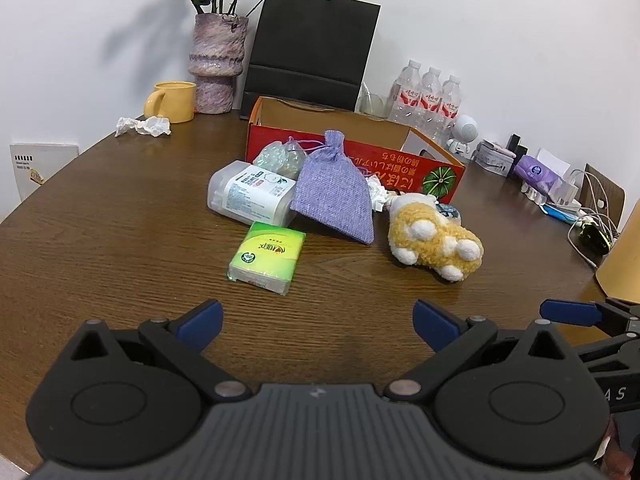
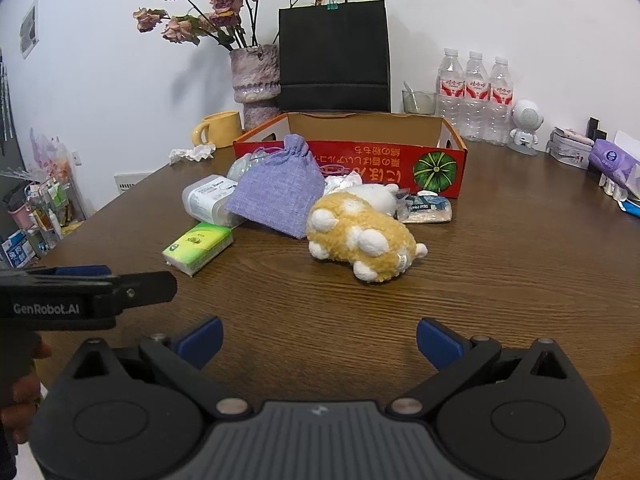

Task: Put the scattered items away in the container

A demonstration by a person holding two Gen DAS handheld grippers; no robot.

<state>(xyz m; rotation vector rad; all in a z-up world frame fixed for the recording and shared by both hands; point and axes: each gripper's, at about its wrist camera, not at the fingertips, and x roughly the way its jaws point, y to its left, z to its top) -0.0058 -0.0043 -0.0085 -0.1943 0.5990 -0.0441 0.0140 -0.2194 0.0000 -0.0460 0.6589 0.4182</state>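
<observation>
A red cardboard box [image 1: 404,160] [image 2: 360,160] stands open on the brown table. In front of it lie a purple cloth pouch [image 1: 334,192] [image 2: 280,194], a white plastic wipes container [image 1: 250,194] [image 2: 204,198], a green tissue pack [image 1: 266,256] [image 2: 198,246], a yellow plush toy [image 1: 434,238] [image 2: 362,236], a clear bag of beads [image 1: 280,156] and a small sachet [image 2: 426,208]. My left gripper [image 1: 318,324] is open and empty, short of the tissue pack. My right gripper [image 2: 318,340] is open and empty, short of the plush toy.
Behind the box stand a vase of dried roses [image 1: 216,64] [image 2: 256,80], a black paper bag [image 1: 312,48] [image 2: 334,56], a yellow mug [image 1: 172,102], three water bottles [image 1: 428,96] [image 2: 476,92] and a white robot figure [image 2: 526,126]. Crumpled tissue [image 1: 142,126] lies left; cables and chargers [image 1: 576,200] right.
</observation>
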